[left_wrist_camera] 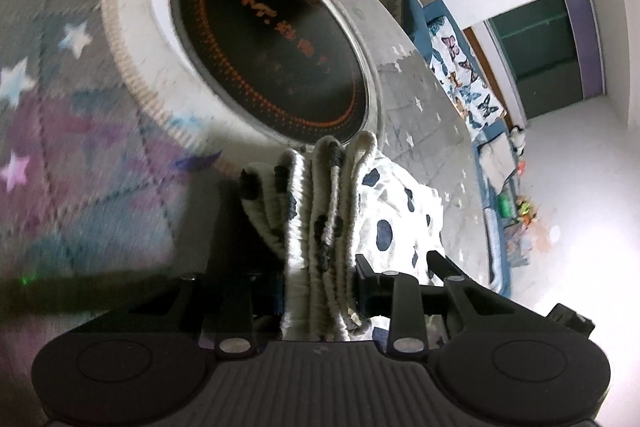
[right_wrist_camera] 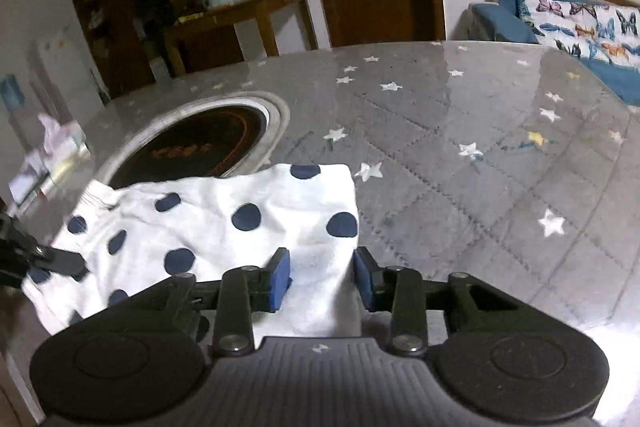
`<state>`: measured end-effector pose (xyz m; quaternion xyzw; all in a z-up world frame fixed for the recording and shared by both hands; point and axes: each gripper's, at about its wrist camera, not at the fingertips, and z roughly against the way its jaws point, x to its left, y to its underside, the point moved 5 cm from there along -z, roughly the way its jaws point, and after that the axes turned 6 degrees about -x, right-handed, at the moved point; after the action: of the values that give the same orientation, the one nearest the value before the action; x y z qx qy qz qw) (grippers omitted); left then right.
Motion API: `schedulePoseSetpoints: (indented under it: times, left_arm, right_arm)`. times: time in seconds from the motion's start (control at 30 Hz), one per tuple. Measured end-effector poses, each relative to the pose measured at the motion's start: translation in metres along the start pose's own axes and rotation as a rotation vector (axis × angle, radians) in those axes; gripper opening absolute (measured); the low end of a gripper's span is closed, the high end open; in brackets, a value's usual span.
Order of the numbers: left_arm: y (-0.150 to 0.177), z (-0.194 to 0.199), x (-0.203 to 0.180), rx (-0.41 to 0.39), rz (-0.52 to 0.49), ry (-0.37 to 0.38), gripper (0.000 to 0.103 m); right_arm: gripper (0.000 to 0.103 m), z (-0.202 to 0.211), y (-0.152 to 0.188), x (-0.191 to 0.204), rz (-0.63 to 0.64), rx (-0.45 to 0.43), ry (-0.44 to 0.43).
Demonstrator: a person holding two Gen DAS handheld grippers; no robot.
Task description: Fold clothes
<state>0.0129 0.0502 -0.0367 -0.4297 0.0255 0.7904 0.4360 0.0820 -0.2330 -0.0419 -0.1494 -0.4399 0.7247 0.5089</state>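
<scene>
Polka-dot garment (right_wrist_camera: 216, 227): thin white cotton, navy dots, ribbed gathered waistband; lies on table (right_wrist_camera: 460, 155) beside round inset cooktop (right_wrist_camera: 200, 147). Soft, light, limp, will sag and slide on glossy star-print cover. Left gripper (left_wrist_camera: 320, 291): jaws narrow, clamped on bunched waistband. Right gripper (right_wrist_camera: 322, 279): pads part-open, straddle cloth edge, no pinch visible. Best hold: hems, corners.
</scene>
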Motion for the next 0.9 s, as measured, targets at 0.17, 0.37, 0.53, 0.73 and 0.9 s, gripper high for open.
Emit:
schedulePoseSetpoints:
  times: [0.17, 0.37, 0.53, 0.73, 0.9]
  left_arm:
    - [-0.006, -0.007, -0.023, -0.004, -0.083, -0.024, 0.035]
    - [-0.015, -0.029, -0.069, -0.006, -0.198, -0.003, 0.034]
    - [-0.015, -0.064, -0.115, 0.015, -0.288, 0.016, 0.034]
    - [-0.015, -0.107, -0.158, 0.038, -0.353, 0.022, 0.034]
    - [-0.012, -0.135, -0.183, 0.038, -0.405, 0.012, 0.034]
  right_arm:
    - [0.006, 0.009, -0.004, -0.003, -0.008, -0.032, -0.007]
    - [0.005, 0.028, -0.029, -0.023, -0.007, -0.110, 0.050]
    - [0.005, 0.034, -0.054, -0.054, -0.004, -0.149, 0.132]
    - [0.005, 0.032, -0.080, -0.103, 0.000, -0.172, 0.236]
    - [0.005, 0.027, -0.086, -0.139, -0.005, -0.165, 0.302]
